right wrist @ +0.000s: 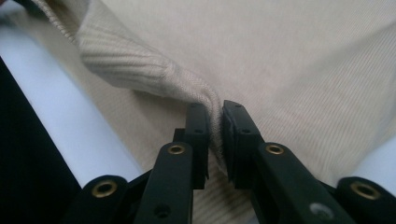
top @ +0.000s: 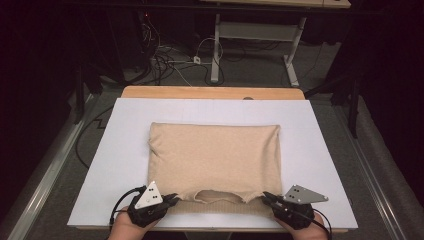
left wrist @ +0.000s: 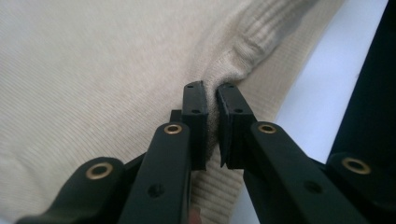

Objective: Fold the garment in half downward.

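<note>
Beige knit sweater [top: 215,157] lay folded flat mid-board, long axis left-right, ribbed hem along the near edge. Left gripper [left wrist: 211,109] was clamped on the near-left hem corner, cloth pinched between its pads; right gripper [right wrist: 215,122] was clenched likewise on the near-right corner. White board [top: 325,145] had bare margin on every side, narrowest at the near edge. Fine-ribbed soft fabric, roughly rectangular; wooden table [top: 210,92] edge showed beyond.
</note>
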Available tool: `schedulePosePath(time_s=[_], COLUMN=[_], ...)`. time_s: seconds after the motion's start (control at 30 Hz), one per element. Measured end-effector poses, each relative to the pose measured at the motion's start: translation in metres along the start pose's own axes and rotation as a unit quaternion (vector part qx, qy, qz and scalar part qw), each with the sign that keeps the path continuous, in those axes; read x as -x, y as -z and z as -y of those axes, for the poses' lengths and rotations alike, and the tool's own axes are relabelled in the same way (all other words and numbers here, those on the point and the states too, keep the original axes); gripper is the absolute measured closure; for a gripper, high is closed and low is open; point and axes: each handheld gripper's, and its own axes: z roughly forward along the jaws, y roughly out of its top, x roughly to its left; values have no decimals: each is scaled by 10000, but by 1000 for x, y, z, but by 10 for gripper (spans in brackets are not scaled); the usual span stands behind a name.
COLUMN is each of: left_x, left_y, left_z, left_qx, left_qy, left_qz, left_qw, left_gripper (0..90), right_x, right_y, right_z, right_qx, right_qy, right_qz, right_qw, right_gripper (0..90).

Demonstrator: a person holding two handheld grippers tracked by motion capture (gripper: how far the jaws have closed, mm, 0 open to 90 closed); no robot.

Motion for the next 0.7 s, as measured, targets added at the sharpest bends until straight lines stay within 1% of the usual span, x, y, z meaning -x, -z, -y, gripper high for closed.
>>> schedulePosePath(time_s=[0.03,0.07,0.13,0.17,0.2,0.23,0.3,0.33,0.37,0.4,0.47,0.53,0.6,0.7], left_x=[0,-1,-2,-2,-2,-2,-2,-2,-4,-6,-12,-17,-21,-26], left_y=[-2,-2,1,3,5,6,8,9,10,11,12,13,14,16], left_z=[1,1,-1,-2,-2,-3,-2,-2,-1,-1,1,2,5,8], left_qx=[-38,-26,96,174,229,250,372,443,504,567,726,808,864,872], left_qy=[18,67,196,238,231,194,165,201,263,372,570,735,845,938], left_qz=[36,86,208,235,227,204,129,85,38,-22,-42,-123,-175,-282], left_qw=[10000,9999,9995,9993,9992,9993,9991,9988,9984,9977,9957,9939,9925,9914], left_gripper=[781,752,695,656,624,606,541,509,478,442,392,326,277,214], right_x=[1,2,3,3,3,3,3,3,5,6,8,10,13,16], right_y=[-3,-4,-3,-2,0,1,4,5,6,5,4,3,2,0], right_z=[2,3,2,1,0,-1,-4,-4,-5,-5,-4,-4,-3,-2], right_qx=[-86,-125,-57,21,70,111,188,224,269,299,367,447,483,494], right_qy=[-25,-76,-188,-234,-253,-255,-278,-320,-351,-387,-450,-520,-545,-559], right_qz=[-63,-102,-202,-228,-228,-207,-145,-114,-102,-82,-53,-29,-4,83], right_qw=[9999,9998,9996,9995,9994,9994,9993,9992,9990,9988,9983,9976,9973,9972], right_gripper=[775,743,679,657,639,619,577,555,525,497,439,363,301,221])
